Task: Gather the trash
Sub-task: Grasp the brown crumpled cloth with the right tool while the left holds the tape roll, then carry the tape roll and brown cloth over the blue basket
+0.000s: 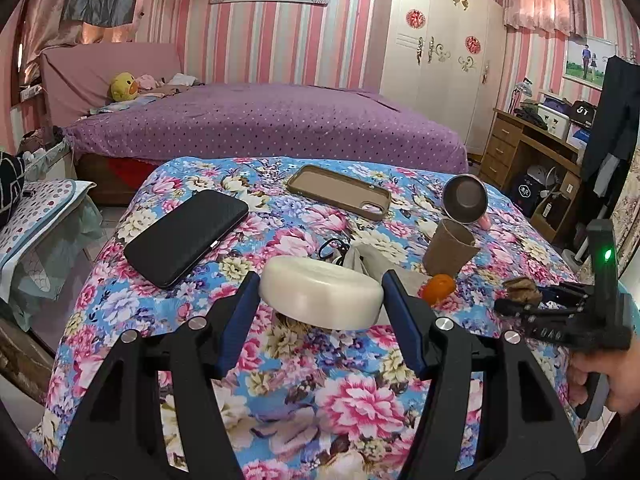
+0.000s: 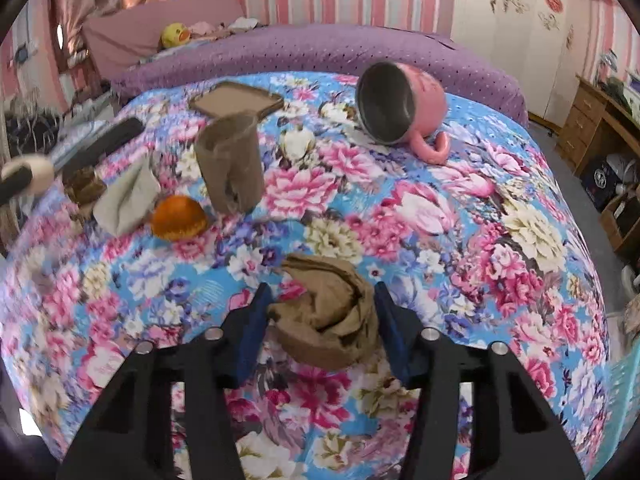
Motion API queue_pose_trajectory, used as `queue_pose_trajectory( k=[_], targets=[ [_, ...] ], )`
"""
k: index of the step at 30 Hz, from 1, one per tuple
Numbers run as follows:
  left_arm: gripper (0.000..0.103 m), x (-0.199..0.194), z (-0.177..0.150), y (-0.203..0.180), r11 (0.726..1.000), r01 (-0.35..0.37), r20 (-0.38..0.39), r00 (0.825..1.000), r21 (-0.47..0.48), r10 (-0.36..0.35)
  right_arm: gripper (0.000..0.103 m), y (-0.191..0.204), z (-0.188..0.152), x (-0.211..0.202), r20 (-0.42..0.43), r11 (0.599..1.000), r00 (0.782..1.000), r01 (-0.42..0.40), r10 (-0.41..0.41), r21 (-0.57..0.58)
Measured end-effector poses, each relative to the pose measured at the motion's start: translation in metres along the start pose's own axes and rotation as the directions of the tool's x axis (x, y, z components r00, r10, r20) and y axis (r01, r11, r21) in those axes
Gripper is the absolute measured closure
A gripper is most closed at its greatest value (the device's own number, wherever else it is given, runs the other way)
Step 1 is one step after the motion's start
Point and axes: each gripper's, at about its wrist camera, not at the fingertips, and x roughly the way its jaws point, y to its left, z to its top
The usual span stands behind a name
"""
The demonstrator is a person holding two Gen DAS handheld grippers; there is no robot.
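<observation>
Fingers (image 2: 256,312) flanking upright crumpled paper cup (image 2: 326,320)

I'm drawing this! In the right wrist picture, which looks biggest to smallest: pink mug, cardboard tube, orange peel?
1. pink mug
2. cardboard tube, nearly the same, so unsure
3. orange peel, clearly smallest

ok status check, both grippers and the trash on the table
Left gripper clamped on white round container. Right gripper around crumpled brown paper, pads touching. Orange peel, cardboard tube still on tablecloth.
</observation>
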Motion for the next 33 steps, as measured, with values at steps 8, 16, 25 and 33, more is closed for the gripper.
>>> queue_pose_trajectory(
  k=[8,16,25,33],
  targets=[
    [0.042,-0.007,0.001,-0.013,1.0,0.025,0.017,1.0,-0.003,-0.024,0.052,0.003,0.003,-0.073,0.182,1.0,0.983,-0.025,0.021,0.016],
    [0.042,-0.014,0.004,-0.044,0.998,0.064,0.041,0.997,0.017,-0.064,0.052,-0.025,0.0,-0.116,0.256,0.999,0.966,0.03,-0.039,0.037],
    [0.042,-0.023,0.022,-0.078,0.997,0.079,0.078,0.994,0.026,-0.081,0.052,-0.066,-0.001,-0.162,0.317,0.992,0.94,0.108,-0.126,0.072],
    [0.042,-0.027,0.031,-0.15,0.984,0.146,0.079,0.985,0.099,-0.154,0.052,-0.113,-0.008,-0.188,0.33,0.979,0.926,0.146,-0.185,0.139]
  ],
)
